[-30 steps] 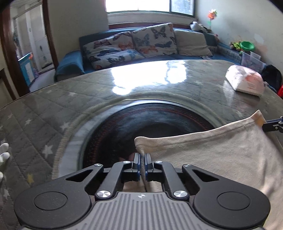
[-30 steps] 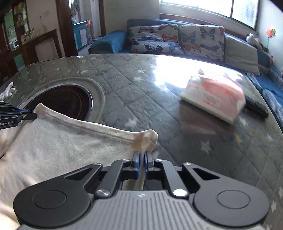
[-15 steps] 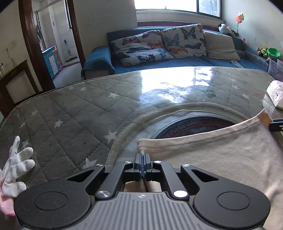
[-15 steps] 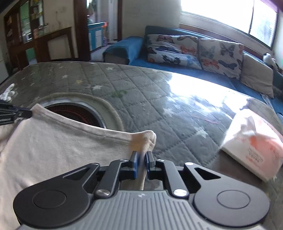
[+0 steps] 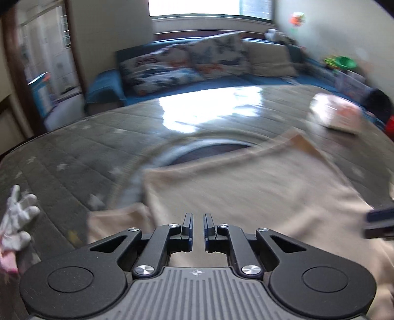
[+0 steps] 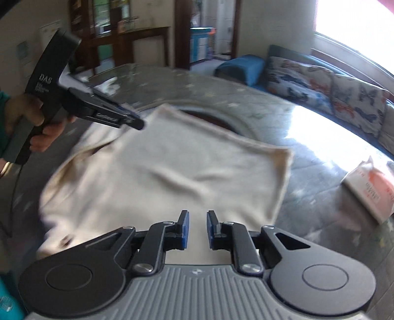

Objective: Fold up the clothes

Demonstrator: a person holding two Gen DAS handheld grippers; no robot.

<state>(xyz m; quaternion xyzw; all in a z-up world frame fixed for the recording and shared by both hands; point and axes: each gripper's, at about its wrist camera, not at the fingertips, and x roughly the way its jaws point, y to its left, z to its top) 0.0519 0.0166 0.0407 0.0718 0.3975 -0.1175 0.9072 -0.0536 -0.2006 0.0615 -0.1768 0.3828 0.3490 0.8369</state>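
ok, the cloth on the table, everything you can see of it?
The cloth is cream, soft knit with a stitched hem along its far edge. It lies loosely flat on the quilted table, lightly wrinkled, partly covering the round dark inset. Both tongs are open: left and right hold nothing. Its near-left part looks bunched.

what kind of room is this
Most likely a home living room: a blue sofa with butterfly cushions under a window, and a quilt-covered table holding a beige garment.
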